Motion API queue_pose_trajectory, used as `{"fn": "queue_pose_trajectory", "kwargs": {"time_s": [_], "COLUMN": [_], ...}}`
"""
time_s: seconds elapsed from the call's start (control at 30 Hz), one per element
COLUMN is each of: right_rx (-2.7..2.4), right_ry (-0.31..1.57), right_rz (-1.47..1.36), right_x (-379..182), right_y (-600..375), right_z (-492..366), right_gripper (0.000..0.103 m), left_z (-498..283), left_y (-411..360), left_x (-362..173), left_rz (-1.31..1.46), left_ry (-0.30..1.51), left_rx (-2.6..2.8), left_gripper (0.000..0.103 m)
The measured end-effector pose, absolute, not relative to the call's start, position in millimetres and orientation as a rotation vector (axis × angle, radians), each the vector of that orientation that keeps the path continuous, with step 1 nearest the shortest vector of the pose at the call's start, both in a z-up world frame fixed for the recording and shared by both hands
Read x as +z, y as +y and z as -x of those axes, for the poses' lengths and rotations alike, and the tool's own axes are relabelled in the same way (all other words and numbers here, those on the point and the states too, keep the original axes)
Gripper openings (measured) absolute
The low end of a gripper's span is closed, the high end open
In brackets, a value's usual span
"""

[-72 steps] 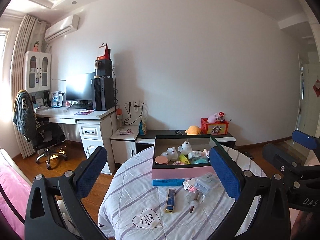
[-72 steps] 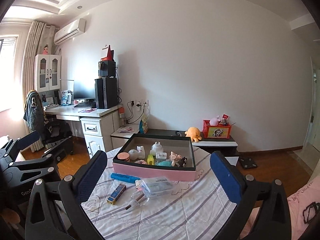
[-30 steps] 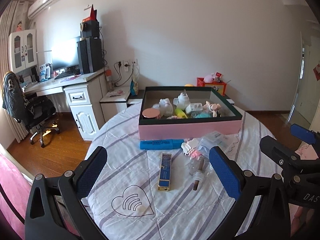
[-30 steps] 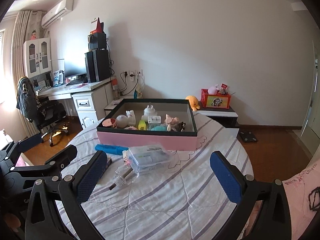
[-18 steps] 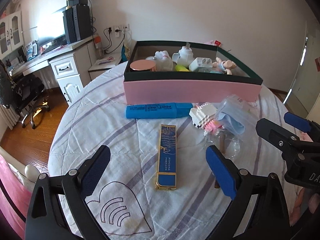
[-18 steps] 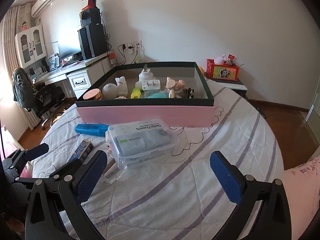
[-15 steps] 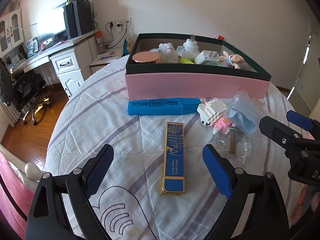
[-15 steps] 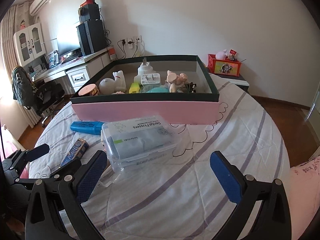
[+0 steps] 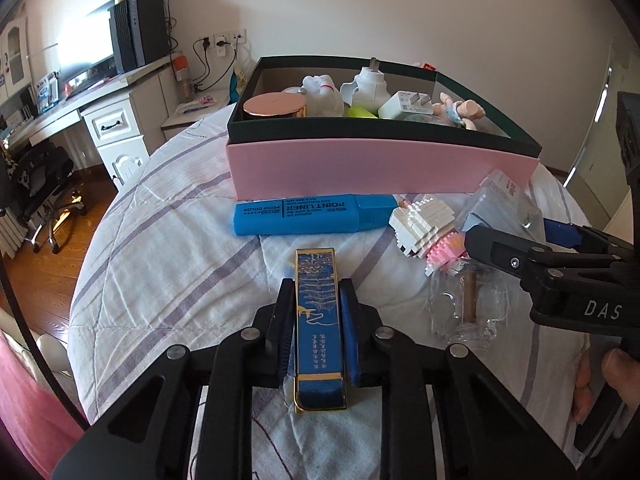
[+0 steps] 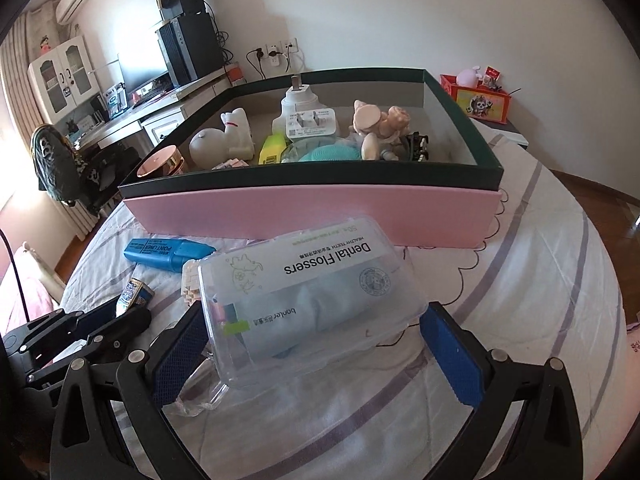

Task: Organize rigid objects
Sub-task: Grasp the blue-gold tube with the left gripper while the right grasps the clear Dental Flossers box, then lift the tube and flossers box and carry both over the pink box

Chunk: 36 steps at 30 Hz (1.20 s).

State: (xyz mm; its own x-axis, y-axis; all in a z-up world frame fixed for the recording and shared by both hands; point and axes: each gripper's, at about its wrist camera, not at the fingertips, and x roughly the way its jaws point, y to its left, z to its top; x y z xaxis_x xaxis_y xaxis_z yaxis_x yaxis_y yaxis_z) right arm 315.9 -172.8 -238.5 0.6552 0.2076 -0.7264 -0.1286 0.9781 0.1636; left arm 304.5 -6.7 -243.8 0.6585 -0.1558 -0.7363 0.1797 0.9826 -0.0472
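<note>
The left gripper (image 9: 318,316) has just been closing, and its two fingers now squeeze the long, flat blue box with gold edges (image 9: 319,328) that lies on the round table with the white, purple-striped cloth (image 9: 168,232). Just past it lies a fat blue marker pen (image 9: 312,215), touching a small white and pink brick toy (image 9: 430,228). Behind them stands the big pink box with a dark green rim (image 9: 380,168), full of small things. The right gripper (image 10: 316,344) is wide open around the clear plastic box of dental flossers (image 10: 308,300), not pinching it.
</note>
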Motion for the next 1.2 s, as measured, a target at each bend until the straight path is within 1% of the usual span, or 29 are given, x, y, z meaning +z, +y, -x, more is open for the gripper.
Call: {"fn": "queue_pose_trajectory", "kwargs": {"time_s": [0.2,0.5,0.67,0.87,1.07,1.2], "right_rx": [0.234,0.171,0.152,0.134,0.125,0.114], "right_ry": [0.831,0.702,0.603,0.455,0.357,0.315], "right_rz": [-0.102,-0.085,-0.091,-0.054,-0.04,-0.035], "right_x": [-239,-212,-182,-138,-102,-85], "right_y": [-173,-179,-182,-172,-167,-165], "right_z": [-316,-274,-246,-209,-176,-159], "right_gripper": [0.1,0.1,0.1,0.1,0.1,0.1], "left_z": [-298,-273,-252,-217,-188,-171], "left_y": [-3,-1,-8,-13,-20,-21], "left_x": [-239,-209,-179,-131,-93,-77], "left_rz": [-0.012,0.003,-0.009,0.006,-0.008,-0.016], "left_ry": [0.809,0.725,0.636,0.496,0.395,0.35], "left_rx": [-0.193,-0.193,-0.178,-0.179,-0.169,-0.152], "left_gripper": [0.021,0.021,0.021,0.021,0.021,0.021]}}
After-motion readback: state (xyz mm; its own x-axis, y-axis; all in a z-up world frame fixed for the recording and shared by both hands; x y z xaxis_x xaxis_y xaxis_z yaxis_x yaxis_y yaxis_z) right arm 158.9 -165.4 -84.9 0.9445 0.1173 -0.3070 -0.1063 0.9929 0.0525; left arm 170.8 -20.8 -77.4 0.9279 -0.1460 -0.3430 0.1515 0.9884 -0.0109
